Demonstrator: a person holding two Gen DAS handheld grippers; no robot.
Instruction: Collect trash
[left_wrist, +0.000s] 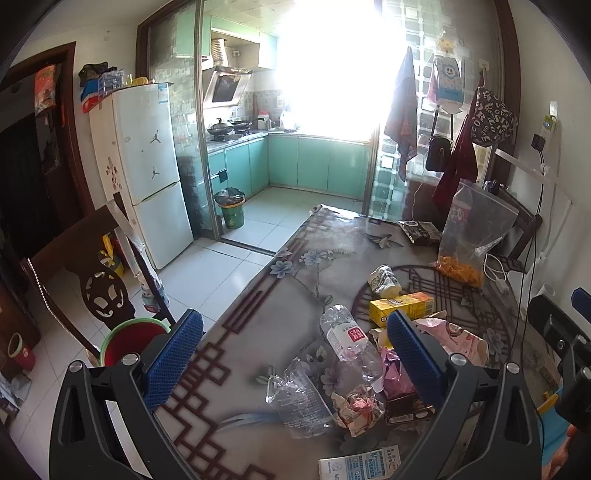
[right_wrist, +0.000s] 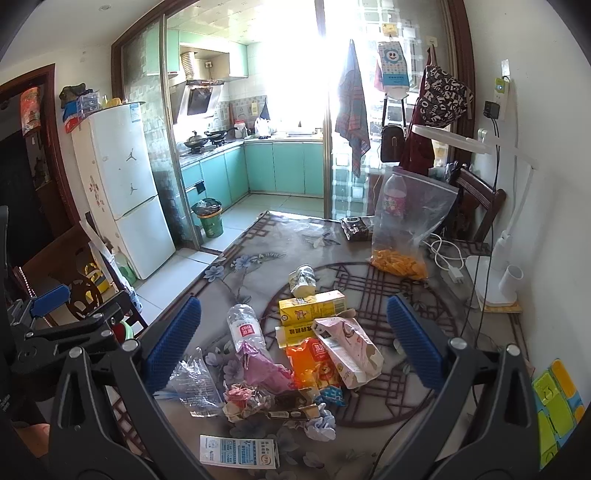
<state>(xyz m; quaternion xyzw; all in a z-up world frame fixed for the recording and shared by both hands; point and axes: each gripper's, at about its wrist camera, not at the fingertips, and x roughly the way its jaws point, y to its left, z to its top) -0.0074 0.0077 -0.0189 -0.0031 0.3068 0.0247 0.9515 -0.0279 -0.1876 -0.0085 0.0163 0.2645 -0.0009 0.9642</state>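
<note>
Left gripper (left_wrist: 295, 354): jaws wide, holding nothing, above the bench (left_wrist: 258, 295).
Right gripper (right_wrist: 293, 343): jaws wide, holding nothing.
Trash on the bench: crushed clear bottle (left_wrist: 349, 341) between the left jaws; clear wrapper (left_wrist: 299, 400) below it; crumpled paper (left_wrist: 356, 408) beside the wrapper; yellow carton (right_wrist: 312, 307), pink packet (right_wrist: 349, 349) and orange packet (right_wrist: 314, 363) between the right jaws; paper cup (right_wrist: 303, 280) beyond the carton.

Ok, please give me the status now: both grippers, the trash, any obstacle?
Left hand-held gripper open, empty. Right hand-held gripper open, empty. Trash pile untouched on table. White cable far right; path clear.
</note>
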